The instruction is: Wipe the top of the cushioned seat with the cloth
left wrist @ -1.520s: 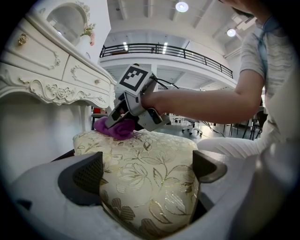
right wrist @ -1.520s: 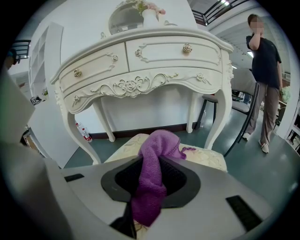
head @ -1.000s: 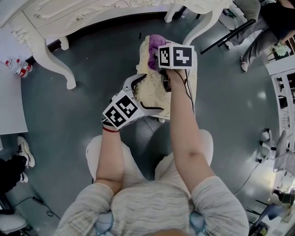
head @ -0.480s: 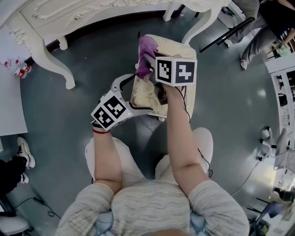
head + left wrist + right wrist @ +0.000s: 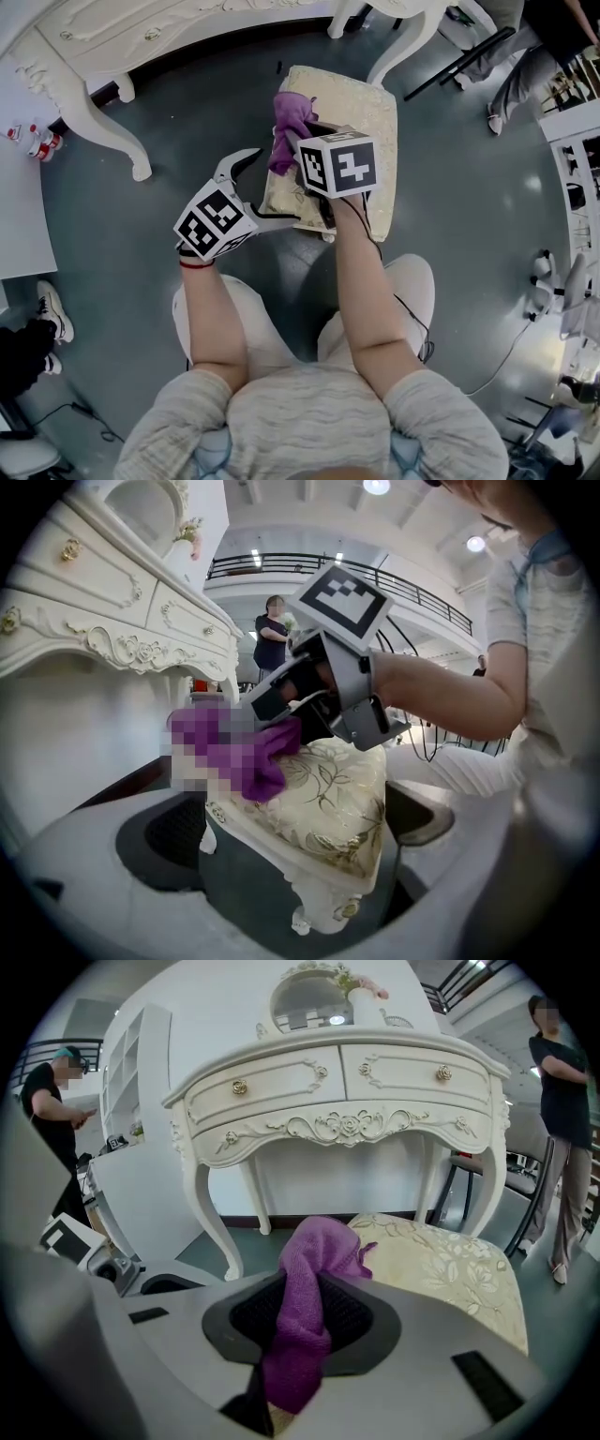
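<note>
The cushioned seat (image 5: 352,112) is cream with a gold leaf pattern and stands on the grey floor in front of me. A purple cloth (image 5: 289,124) hangs over its left edge, with my right gripper (image 5: 295,142) shut on it. In the right gripper view the cloth (image 5: 307,1321) is pinched between the jaws, and the seat (image 5: 445,1269) lies to the right. My left gripper (image 5: 275,187) is open at the seat's near left corner. In the left gripper view that corner (image 5: 323,803) lies between the spread jaws with gaps on both sides, under the cloth (image 5: 258,757).
A white carved dressing table (image 5: 169,37) stands just beyond the seat, with its legs (image 5: 208,1213) close to the seat's far side. A white surface with small cans (image 5: 42,139) is at the left. People stand at the right (image 5: 562,1110) and left (image 5: 56,1101). Shoes (image 5: 52,309) lie at the left.
The right gripper has drawn the cloth from the seat's far side towards the left edge and nearer me. The left gripper has slid back and left, off the seat top.
</note>
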{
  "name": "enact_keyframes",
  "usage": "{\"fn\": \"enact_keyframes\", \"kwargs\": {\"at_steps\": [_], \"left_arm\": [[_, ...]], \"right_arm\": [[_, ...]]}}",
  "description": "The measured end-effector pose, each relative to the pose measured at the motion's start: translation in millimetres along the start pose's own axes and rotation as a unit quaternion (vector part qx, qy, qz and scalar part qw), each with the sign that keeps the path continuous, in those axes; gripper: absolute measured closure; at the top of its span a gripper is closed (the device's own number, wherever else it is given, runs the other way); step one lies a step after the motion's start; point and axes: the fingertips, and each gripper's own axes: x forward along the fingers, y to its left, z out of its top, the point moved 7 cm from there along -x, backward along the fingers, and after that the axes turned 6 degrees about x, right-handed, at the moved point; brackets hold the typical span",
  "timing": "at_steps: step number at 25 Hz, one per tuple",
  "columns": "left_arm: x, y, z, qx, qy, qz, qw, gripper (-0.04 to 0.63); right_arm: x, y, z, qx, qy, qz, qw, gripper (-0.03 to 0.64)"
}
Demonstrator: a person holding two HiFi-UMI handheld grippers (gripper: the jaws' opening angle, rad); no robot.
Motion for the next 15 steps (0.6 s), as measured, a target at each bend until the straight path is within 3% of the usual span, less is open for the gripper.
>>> {"fn": "enact_keyframes", "kwargs": {"at_steps": [15], "left_arm": [[9,-6,1,0.009,0.014,-0.012,0.9998,0.003]], "right_arm": [[-36,-47,-17,0.016,0.002,-0.038,0.999,0.526]]}}
